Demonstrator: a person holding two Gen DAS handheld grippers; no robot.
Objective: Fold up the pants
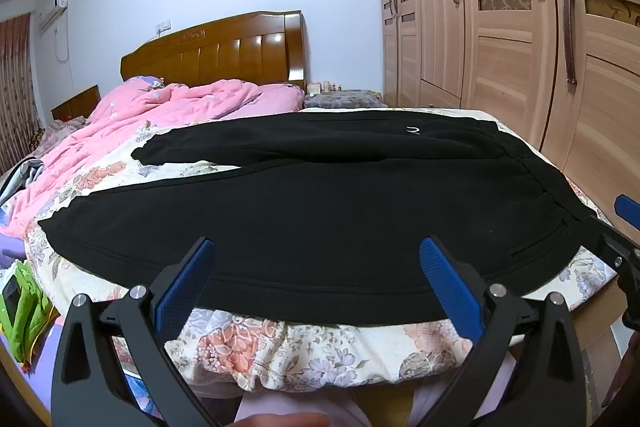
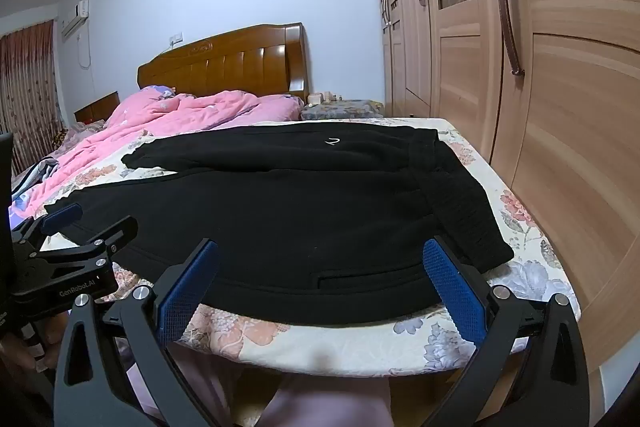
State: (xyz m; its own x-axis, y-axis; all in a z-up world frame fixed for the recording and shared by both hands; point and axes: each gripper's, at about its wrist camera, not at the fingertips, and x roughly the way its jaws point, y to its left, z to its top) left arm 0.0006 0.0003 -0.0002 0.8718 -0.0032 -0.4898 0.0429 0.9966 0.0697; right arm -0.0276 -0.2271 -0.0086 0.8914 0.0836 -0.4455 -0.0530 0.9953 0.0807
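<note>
The black pants (image 1: 320, 211) lie spread flat on the floral bedspread (image 1: 320, 343), filling the middle of both frames, with their long axis running across the picture: the waistband end sits toward the right of each frame, near the wardrobe (image 1: 520, 27), and the two leg cuffs trail off to the left, toward the pink quilt (image 1: 160, 107). The legs are parted into a nearer one along the lower middle of the frame and a farther one above it, with a sliver of bedspread showing between them at the left. The left gripper (image 1: 316, 267) hangs just short of the near hem of the nearer leg, jaws spread wide and holding nothing, its blue pads (image 1: 448, 287) framing the cloth's front edge. The right gripper (image 2: 320, 267) stands the same way, wide apart and empty, opposite the hip and pocket part of the pants at the lower middle of its own frame (the left tool shows at the left edge of that view, lying toward the cuff side). So the pants lie straight ahead of both grippers, broadside on, the right one nearer the waistband and the left one nearer the cuffs. That seems to suit a lengthwise fold: each gripper would likely pinch the near edge and carry the nearer leg over the farther one. No grasp has been made yet, as far as these views show.
</note>
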